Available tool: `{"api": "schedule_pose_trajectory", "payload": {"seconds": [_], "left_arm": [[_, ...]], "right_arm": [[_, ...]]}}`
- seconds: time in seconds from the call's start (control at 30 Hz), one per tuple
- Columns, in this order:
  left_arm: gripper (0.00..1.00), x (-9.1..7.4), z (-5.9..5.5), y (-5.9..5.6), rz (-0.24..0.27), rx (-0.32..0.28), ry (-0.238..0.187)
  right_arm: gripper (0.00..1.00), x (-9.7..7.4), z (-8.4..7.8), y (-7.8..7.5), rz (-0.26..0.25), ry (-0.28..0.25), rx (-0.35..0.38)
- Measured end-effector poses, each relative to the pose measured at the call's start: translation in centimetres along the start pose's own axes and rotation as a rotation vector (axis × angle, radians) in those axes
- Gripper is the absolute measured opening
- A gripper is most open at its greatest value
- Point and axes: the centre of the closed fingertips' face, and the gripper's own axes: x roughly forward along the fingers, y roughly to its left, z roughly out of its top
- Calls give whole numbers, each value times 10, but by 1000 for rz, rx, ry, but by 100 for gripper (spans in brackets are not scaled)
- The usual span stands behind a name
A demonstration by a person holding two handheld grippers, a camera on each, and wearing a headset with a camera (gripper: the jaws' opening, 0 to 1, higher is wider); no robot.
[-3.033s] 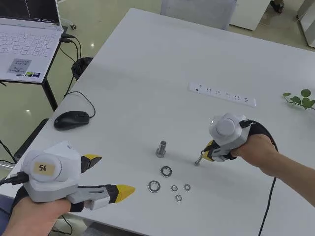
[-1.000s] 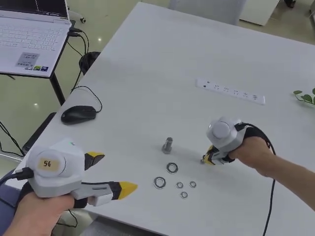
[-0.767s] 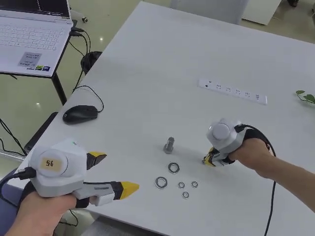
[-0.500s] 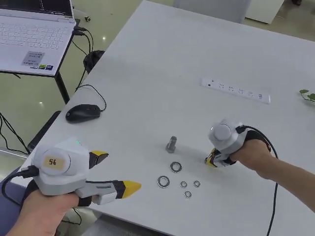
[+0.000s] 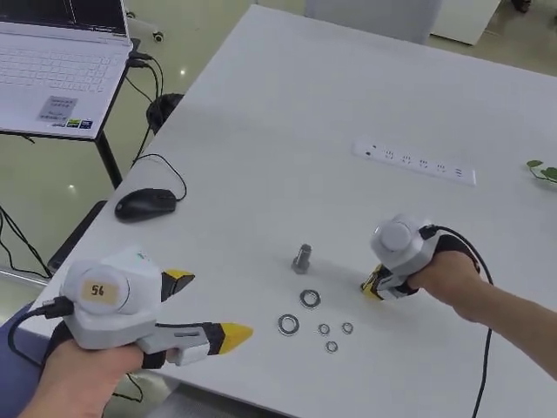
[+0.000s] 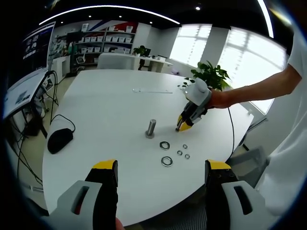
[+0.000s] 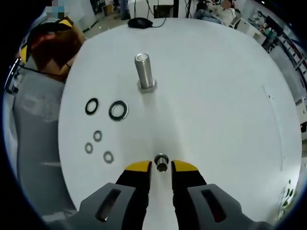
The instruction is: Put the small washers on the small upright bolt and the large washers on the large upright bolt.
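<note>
The large bolt [image 5: 302, 258] [image 7: 144, 71] stands upright on the white table [image 5: 261, 131]. Two large washers [image 5: 310, 299] [image 5: 288, 325] and three small washers [image 5: 324, 329] [image 5: 347, 327] [image 5: 332, 347] lie flat just in front of it. My right gripper [image 5: 372, 287] [image 7: 161, 167] points down at the table to the right of them. It is shut on the small bolt [image 7: 161, 162], which stands between its yellow tips. My left gripper [image 5: 209, 305] [image 6: 162, 165] hovers open at the near left edge, holding nothing.
A black mouse [image 5: 145, 203] lies at the table's left edge. A white power strip [image 5: 414, 163] sits further back. A laptop [image 5: 52, 65] stands on a side stand to the left, and plant leaves [image 5: 544, 170] reach in at the far right.
Three seconds ago the small bolt leaned out of the right gripper's tips; now it stands straight between them. The right gripper has stayed in place over the last second. The left gripper barely moved.
</note>
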Motion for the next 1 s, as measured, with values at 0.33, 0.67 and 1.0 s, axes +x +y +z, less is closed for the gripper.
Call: {"api": "schedule_pose_trajectory", "payload": {"seconds": [0.33,0.67,1.0], "left_arm": [[74,0,-1,-3,-10,10,2],[74,-1,-1,-8,-20,25,2],[74,-4,-2,-13,-26,35,0]], "right_arm": [[21,-18,-6,-4,-52,-46,47],[22,-33,-21,4,-76,-67,101],[22,-31,-33,22,-56,-69,130]]}}
